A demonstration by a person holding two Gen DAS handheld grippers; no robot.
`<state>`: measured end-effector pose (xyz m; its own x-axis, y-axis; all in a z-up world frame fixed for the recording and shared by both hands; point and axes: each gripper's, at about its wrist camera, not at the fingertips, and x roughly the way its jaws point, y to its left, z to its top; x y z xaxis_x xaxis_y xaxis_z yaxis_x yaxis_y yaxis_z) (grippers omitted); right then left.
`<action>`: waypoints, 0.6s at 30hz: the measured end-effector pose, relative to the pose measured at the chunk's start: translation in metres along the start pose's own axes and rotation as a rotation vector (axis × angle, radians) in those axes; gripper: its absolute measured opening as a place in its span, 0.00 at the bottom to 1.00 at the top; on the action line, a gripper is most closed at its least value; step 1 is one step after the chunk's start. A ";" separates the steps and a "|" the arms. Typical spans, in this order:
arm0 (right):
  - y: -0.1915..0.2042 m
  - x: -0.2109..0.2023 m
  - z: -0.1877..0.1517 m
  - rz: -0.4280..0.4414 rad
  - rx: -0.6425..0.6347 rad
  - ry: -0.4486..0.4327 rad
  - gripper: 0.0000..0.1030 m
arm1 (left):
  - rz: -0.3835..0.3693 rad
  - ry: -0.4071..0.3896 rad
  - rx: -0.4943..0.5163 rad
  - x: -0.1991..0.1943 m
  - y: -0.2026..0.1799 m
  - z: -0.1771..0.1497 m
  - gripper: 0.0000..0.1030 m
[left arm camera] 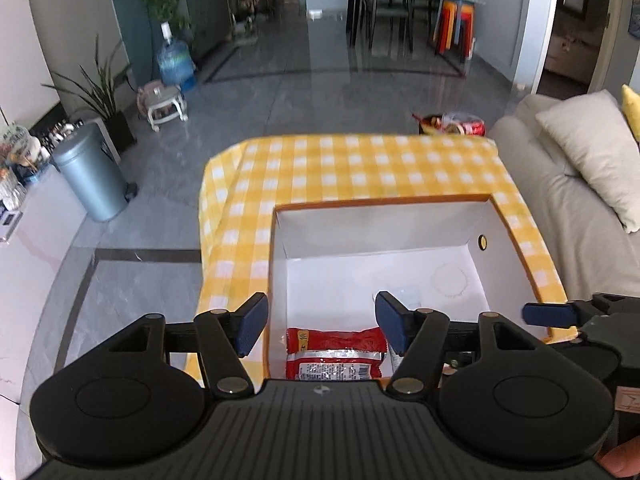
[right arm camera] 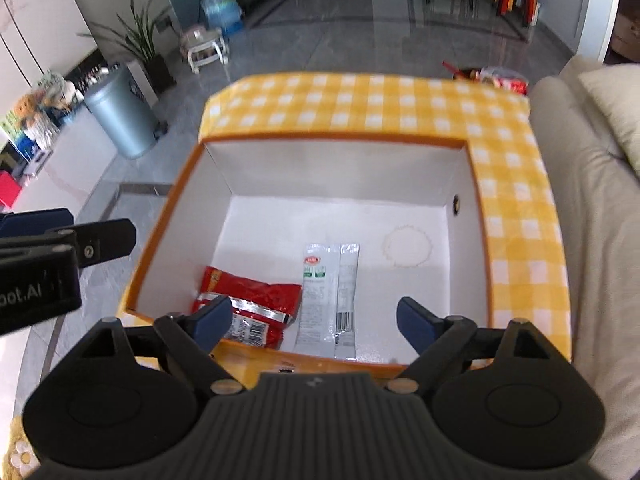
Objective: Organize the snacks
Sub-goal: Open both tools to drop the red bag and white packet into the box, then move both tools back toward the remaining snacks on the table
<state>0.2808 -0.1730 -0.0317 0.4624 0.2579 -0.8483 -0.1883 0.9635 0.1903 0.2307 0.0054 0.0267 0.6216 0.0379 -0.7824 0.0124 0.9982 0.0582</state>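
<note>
A white box with an orange rim (right arm camera: 332, 139) stands on the yellow checked tablecloth (right arm camera: 360, 100). Inside lie a red snack packet (right arm camera: 256, 300) and a silver-white packet (right arm camera: 328, 296), side by side on the box floor. My right gripper (right arm camera: 316, 320) is open and empty, held above the box's near edge. My left gripper (left arm camera: 320, 324) is open and empty over the box's left near corner, with the red packet (left arm camera: 336, 354) below it. The left gripper also shows at the left edge of the right wrist view (right arm camera: 60, 248). The box rim also shows in the left wrist view (left arm camera: 380, 202).
A beige sofa with cushions (right arm camera: 592, 184) runs along the right of the table. More snack packets (left arm camera: 460, 123) lie beyond the table's far right corner. A grey bin (left arm camera: 92, 176), plants and a water bottle stand at the left on the grey floor.
</note>
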 end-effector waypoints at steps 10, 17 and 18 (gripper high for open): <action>0.010 -0.065 -0.053 -0.033 -0.041 -0.132 0.92 | -0.128 -0.028 -0.004 -0.043 -0.003 -0.041 0.70; 0.005 -0.084 -0.101 0.063 0.006 -0.056 0.90 | -0.167 0.021 0.015 -0.047 -0.006 -0.078 0.69; 0.005 -0.086 -0.108 0.056 0.000 -0.054 0.90 | -0.169 0.027 0.014 -0.048 -0.006 -0.085 0.69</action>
<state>0.1471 -0.1978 -0.0114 0.4971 0.3148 -0.8086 -0.2154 0.9475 0.2365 0.1343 0.0016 0.0107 0.5888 -0.1294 -0.7979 0.1262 0.9897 -0.0674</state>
